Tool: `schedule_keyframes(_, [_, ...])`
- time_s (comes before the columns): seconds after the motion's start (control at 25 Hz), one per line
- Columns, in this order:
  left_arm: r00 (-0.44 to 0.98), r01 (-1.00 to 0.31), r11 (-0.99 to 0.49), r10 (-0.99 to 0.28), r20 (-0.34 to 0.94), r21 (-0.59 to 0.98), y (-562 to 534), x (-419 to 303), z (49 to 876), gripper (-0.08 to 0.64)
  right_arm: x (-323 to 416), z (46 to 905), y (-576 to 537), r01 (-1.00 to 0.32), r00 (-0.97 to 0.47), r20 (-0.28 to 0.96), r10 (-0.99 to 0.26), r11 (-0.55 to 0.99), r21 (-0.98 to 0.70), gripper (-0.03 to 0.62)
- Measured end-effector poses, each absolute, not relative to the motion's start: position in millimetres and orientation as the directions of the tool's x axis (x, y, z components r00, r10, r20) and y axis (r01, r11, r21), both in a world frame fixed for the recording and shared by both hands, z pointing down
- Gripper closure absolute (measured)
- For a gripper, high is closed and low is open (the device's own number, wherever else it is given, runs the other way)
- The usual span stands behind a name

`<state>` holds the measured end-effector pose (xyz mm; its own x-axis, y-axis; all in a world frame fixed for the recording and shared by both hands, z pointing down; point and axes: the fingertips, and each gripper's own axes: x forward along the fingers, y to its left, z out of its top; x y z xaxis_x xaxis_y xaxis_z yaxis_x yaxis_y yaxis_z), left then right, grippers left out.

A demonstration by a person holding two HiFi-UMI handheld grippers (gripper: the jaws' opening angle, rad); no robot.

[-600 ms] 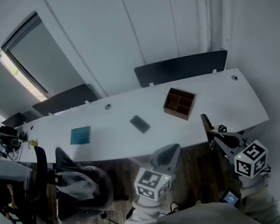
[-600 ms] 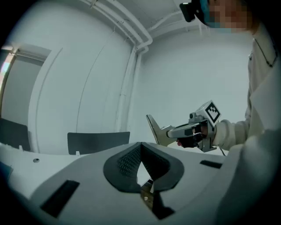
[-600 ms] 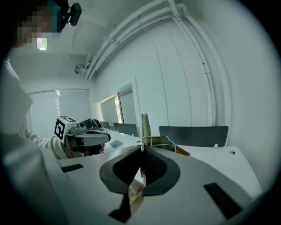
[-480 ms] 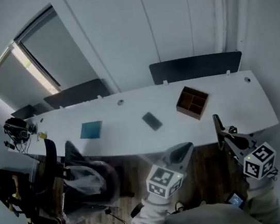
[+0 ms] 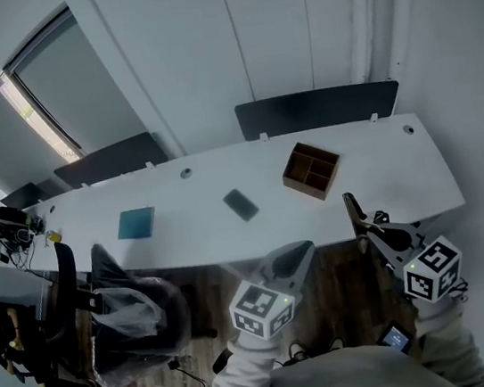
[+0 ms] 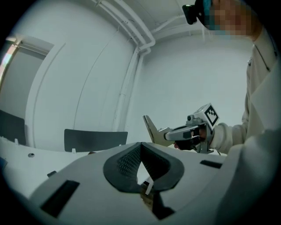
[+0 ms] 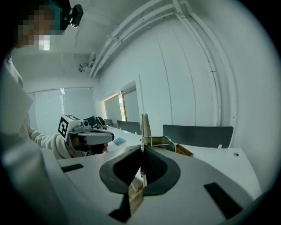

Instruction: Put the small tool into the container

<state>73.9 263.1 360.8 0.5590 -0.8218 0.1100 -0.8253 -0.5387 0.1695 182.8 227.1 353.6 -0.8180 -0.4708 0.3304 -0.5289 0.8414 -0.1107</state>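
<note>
- Jaws on my left gripper [image 5: 298,254] are pressed together with nothing between them. On my right gripper [image 5: 351,208] it is the same story: blades closed flat against each other, nothing gripped.
- Both grippers hang off the near edge of the white table [image 5: 385,185], over the wooden floor, so I am well short of everything on it.
- Scanning the tabletop from the left, first comes a teal square pad [image 5: 136,223], lying flat. It has no part in this job and I leave it alone.
- Next, near the middle, is a small dark flat piece [image 5: 241,204], slightly askew. I take this for the small tool, though it is too small here to be sure.
- Right of it, well apart, the wooden container [image 5: 305,191] stands turned at an angle, with open compartments inside.
- My step now is the reach, and my left gripper sits closer to the tool, so I would lead with it.
- To do it well, I open the jaws before I arrive, not over the tool.
- Because it lies so flat, I tip the gripper down steeply and pinch across its narrow width.
- For the carry, I lift clear, cross to the right, and lower into a compartment rather than dropping onto a divider.
</note>
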Motion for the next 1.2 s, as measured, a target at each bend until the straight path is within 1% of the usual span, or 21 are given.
schedule_keyframes(0.24, [0.544, -0.834, -0.522, -0.831, 0.116, 0.177, 264, 79, 364, 0.557, 204, 360, 225, -0.554, -0.806, 0.334, -0.488, 0.821, -0.137, 0.569])
schedule_keyframes(0.48, [0.53, -0.844, -0.509, -0.84, 0.112, 0.17, 261, 89, 365, 0.557, 212, 365, 223, -0.547, -0.813, 0.331, -0.48, 0.823, -0.151, 0.569])
schedule_keyframes(0.68, [0.499, -0.86, -0.478, -0.861, 0.101, 0.176, 262, 84, 363, 0.557, 217, 367, 224, -0.547, -0.818, 0.317, -0.48, 0.82, -0.17, 0.569])
schedule_keyframes(0.88, [0.444, -0.892, -0.431, -0.893, 0.079, 0.134, 263, 79, 353, 0.557, 225, 376, 226, -0.54, -0.821, 0.327, -0.468, 0.823, -0.176, 0.569])
schedule_keyframes(1.2, [0.448, -0.893, -0.439, -0.89, 0.088, 0.099, 256, 96, 350, 0.557, 253, 378, 221, -0.538, -0.829, 0.302, -0.471, 0.818, -0.201, 0.569])
